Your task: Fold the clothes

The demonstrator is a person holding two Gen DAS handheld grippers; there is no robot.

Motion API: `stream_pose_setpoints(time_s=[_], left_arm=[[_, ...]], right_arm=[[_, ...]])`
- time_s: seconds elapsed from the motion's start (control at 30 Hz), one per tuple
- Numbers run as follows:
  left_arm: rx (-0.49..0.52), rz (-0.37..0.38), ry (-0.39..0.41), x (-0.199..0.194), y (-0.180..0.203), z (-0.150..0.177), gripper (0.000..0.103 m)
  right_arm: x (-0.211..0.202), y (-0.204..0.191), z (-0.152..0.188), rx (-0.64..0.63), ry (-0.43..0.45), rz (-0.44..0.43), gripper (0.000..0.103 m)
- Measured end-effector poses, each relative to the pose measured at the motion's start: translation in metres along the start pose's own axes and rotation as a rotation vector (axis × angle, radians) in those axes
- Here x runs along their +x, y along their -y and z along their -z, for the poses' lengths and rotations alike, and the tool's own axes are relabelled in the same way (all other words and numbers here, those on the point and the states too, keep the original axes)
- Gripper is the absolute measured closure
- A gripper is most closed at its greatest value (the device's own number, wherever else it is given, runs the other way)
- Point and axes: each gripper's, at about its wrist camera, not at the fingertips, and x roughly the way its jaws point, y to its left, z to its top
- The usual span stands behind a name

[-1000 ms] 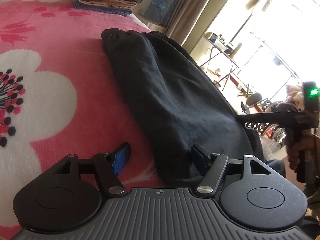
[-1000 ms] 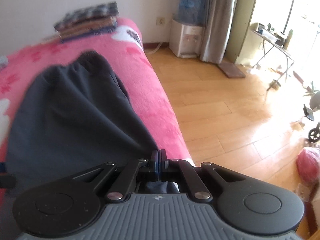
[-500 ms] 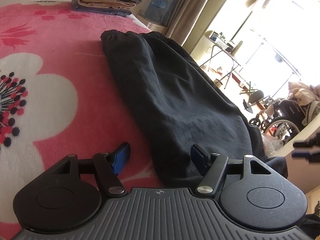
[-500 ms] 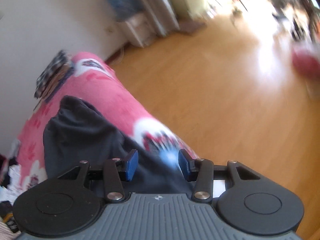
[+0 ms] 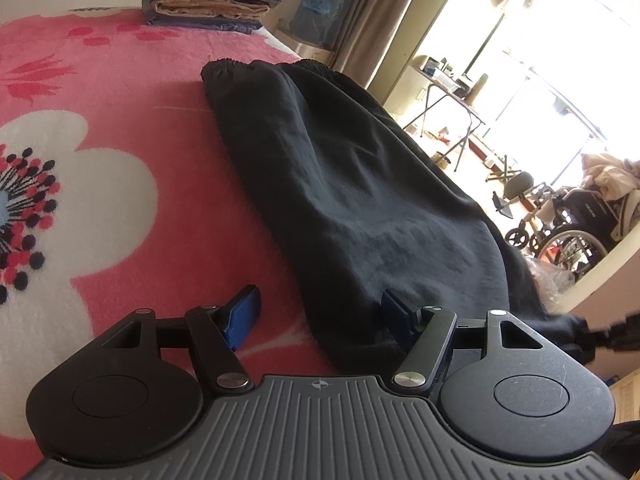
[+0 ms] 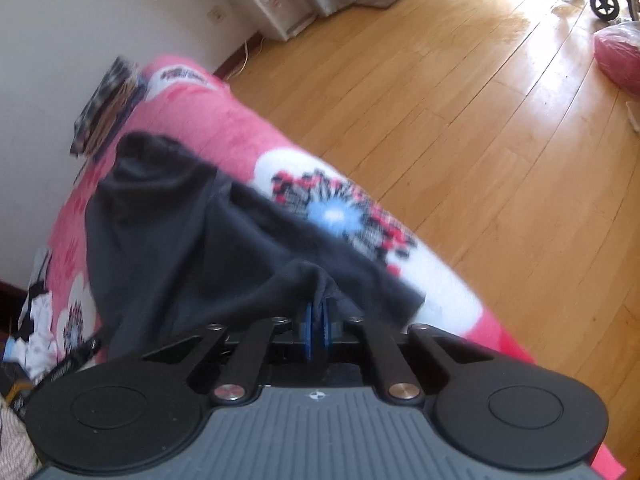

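Note:
A black garment (image 5: pixel 360 200) lies lengthwise on the pink flowered blanket (image 5: pixel 120 120), its gathered waistband at the far end. My left gripper (image 5: pixel 320 312) stands open over the garment's near left edge. One blue pad is above the blanket and the other above the cloth, and neither presses. In the right wrist view my right gripper (image 6: pixel 318 330) is shut on a pinched fold of the black garment (image 6: pixel 180 240) near the bed's edge. The cloth rises in a ridge to the blue pads (image 6: pixel 308 332).
A stack of folded clothes (image 5: pixel 208 0) sits at the bed's far end by the wall. The bed edge drops to a wooden floor (image 6: pixel 480 120) on the right. A water dispenser (image 6: pixel 280 12), a folding table (image 5: pixel 448 92), a wheelchair (image 5: pixel 572 220) and a pink bag (image 6: pixel 620 56) stand beyond.
The right gripper opened, swung and rolled toward the garment's near end, then shut on a fold of the black cloth. The left gripper has stayed where it was, open.

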Motion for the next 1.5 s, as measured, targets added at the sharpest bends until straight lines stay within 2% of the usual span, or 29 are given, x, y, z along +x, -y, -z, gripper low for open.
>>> stream_pose_setpoints(time_s=[0.13, 0.2, 0.27, 0.33, 0.43, 0.5, 0.57, 0.83, 1.03, 1.13, 1.2, 1.23, 1.37, 1.5], left_arm=[[-0.013, 0.009, -0.001, 0.001, -0.001, 0.000, 0.036], [-0.014, 0.011, -0.002, 0.001, -0.002, -0.001, 0.036], [-0.019, 0.012, -0.003, 0.000, -0.002, -0.001, 0.036], [-0.025, 0.012, -0.004, -0.001, -0.002, -0.001, 0.036], [-0.025, 0.011, -0.004, 0.000, -0.002, -0.001, 0.036], [-0.018, 0.008, -0.003, 0.000, -0.001, 0.000, 0.036], [-0.012, 0.007, -0.002, 0.000, 0.000, 0.000, 0.036], [-0.006, 0.014, 0.005, 0.001, -0.001, 0.001, 0.036], [0.005, 0.009, 0.010, 0.002, 0.001, 0.002, 0.036], [0.012, 0.007, 0.012, 0.002, 0.002, 0.002, 0.036], [0.018, 0.005, 0.013, 0.002, 0.002, 0.003, 0.036], [0.020, 0.005, 0.014, 0.003, 0.002, 0.003, 0.036], [0.028, 0.001, 0.016, 0.003, 0.003, 0.003, 0.036], [0.040, -0.003, 0.018, 0.004, 0.004, 0.003, 0.035]], right_arm=[[0.000, 0.003, 0.015, 0.001, -0.049, 0.071, 0.098], [0.000, 0.007, 0.018, 0.001, -0.053, 0.100, 0.094], [-0.004, 0.009, 0.019, 0.004, -0.030, 0.115, 0.078], [-0.012, 0.008, 0.017, -0.006, 0.021, 0.128, 0.071], [-0.026, -0.001, 0.010, -0.064, 0.104, 0.119, 0.071], [-0.029, -0.007, 0.004, -0.105, 0.136, 0.074, 0.071], [-0.022, -0.017, -0.001, -0.159, 0.129, 0.056, 0.071], [0.022, -0.052, -0.011, -0.404, 0.092, 0.108, 0.071], [0.038, -0.067, -0.015, -0.533, 0.096, 0.083, 0.071], [0.048, -0.069, -0.015, -0.562, 0.081, 0.078, 0.075], [0.053, -0.070, -0.012, -0.583, 0.074, 0.089, 0.096], [0.052, -0.072, -0.010, -0.593, 0.082, 0.096, 0.102], [0.035, -0.076, -0.010, -0.590, 0.185, 0.122, 0.103], [0.037, -0.071, -0.020, -0.572, 0.234, 0.154, 0.103]])
